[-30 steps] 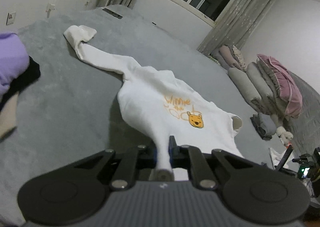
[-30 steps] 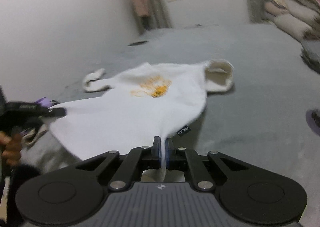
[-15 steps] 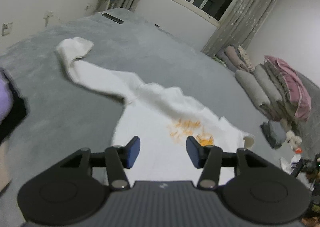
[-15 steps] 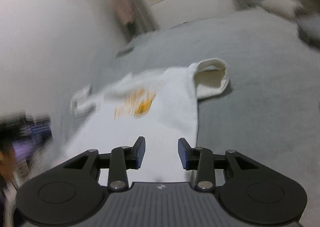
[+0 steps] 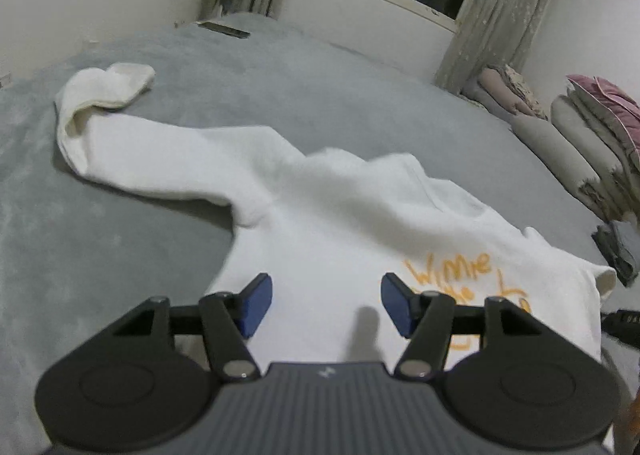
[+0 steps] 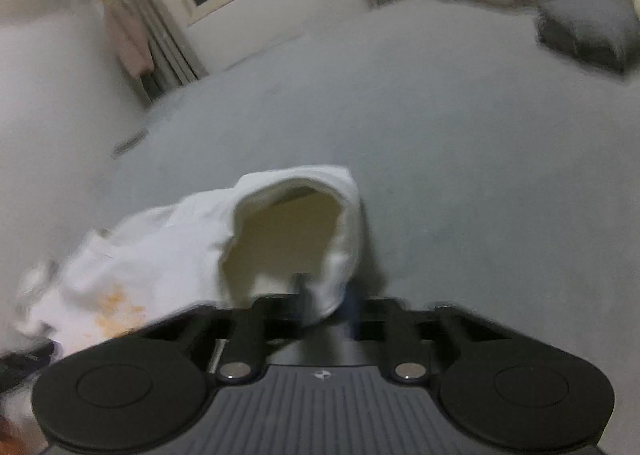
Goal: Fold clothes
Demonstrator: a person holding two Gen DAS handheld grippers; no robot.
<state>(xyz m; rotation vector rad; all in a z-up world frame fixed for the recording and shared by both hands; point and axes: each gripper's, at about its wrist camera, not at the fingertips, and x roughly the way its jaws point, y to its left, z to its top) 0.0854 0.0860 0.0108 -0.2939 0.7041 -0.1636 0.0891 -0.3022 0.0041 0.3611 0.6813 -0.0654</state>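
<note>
Half a second on, my left gripper [image 5: 326, 305] has spread its blue pads wider and now hangs empty over the white sweatshirt [image 5: 320, 223], which lies flat on the grey bedspread [image 5: 120, 255] with one sleeve stretched away to the left. My right gripper [image 6: 326, 301], open a moment ago, has moved to the sweatshirt's cuff [image 6: 340, 251]; its jaws look nearly closed around that edge, though blur hides the actual grip.

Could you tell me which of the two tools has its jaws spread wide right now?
The left tool: its blue pads stand far apart above the white sweatshirt, gripping nothing. The right tool has its jaws close together around the sweatshirt cuff.
</note>
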